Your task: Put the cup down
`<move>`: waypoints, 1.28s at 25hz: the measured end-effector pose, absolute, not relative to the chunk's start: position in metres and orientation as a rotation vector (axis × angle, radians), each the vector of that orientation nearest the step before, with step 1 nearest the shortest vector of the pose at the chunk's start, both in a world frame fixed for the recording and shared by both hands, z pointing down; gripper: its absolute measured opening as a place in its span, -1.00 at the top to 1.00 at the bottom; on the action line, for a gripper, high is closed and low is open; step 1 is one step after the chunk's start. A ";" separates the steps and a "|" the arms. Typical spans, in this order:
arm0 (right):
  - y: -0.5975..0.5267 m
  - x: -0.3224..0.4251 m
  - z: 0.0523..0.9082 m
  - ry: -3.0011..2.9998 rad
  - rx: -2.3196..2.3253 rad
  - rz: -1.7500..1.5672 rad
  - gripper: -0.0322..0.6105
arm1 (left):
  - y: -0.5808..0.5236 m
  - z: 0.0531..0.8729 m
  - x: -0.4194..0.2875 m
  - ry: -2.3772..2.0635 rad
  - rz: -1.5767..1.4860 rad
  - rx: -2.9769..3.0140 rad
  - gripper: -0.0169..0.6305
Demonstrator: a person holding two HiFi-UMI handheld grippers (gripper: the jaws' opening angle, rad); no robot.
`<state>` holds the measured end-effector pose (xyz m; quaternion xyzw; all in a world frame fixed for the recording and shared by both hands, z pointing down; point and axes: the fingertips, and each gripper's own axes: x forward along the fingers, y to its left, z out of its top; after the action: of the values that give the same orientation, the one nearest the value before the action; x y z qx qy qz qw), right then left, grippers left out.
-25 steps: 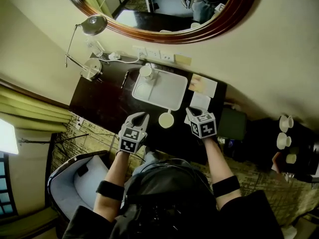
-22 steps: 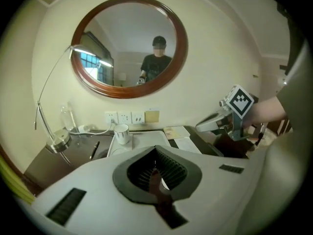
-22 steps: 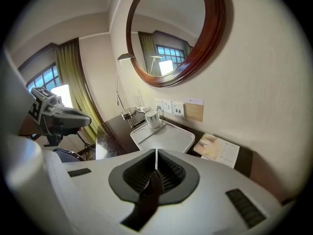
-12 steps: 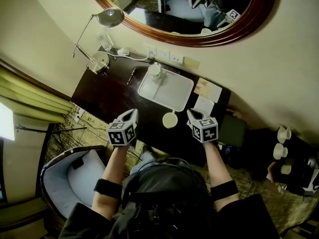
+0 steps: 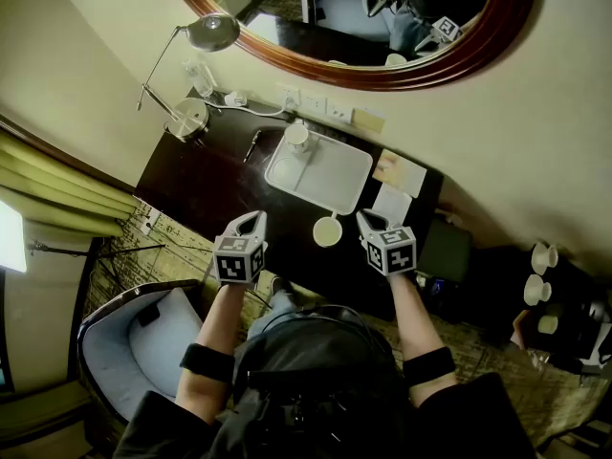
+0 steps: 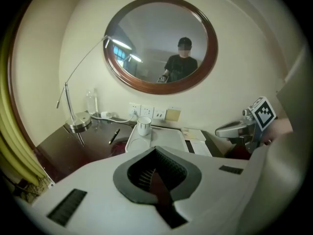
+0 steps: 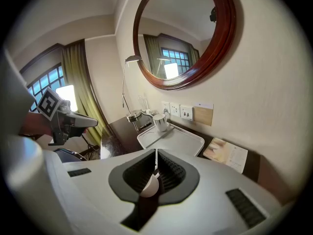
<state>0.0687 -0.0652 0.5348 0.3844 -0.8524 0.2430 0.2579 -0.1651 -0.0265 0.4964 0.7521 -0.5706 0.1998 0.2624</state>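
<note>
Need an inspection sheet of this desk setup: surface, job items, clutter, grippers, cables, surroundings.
Surface: dark wooden desk, against the wall.
Job's things: small white cup, upright on the desk near its front edge, between both grippers.
Clutter: white rectangular tray holding a white mug at its back corner; black pen; paper leaflets; chrome desk lamp.
Grippers: left hand-held gripper shut, empty; right hand-held gripper shut, the cup showing beneath its jaws, apparently not gripped.
Cables: white cable running to the wall sockets.
Surroundings: oval wood-framed mirror, green curtain, grey armchair, more white cups at right.
</note>
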 end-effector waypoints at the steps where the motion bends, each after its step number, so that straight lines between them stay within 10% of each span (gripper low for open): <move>1: -0.066 0.068 0.536 -2.310 1.040 0.659 0.81 | -0.027 0.496 -0.164 -1.541 0.552 2.044 0.92; 13: -0.076 0.052 0.545 -2.311 0.985 0.623 0.75 | -0.030 0.498 -0.167 -1.514 0.513 2.005 0.92; 32: -0.187 -0.054 0.564 -2.507 0.630 0.429 -0.61 | -0.080 0.531 -0.184 -1.575 0.571 1.984 0.93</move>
<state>-0.0542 -0.1867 0.5642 0.2323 -0.9244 0.1582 0.2579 -0.1840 -0.0795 0.5313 0.7358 -0.5843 0.2116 0.2690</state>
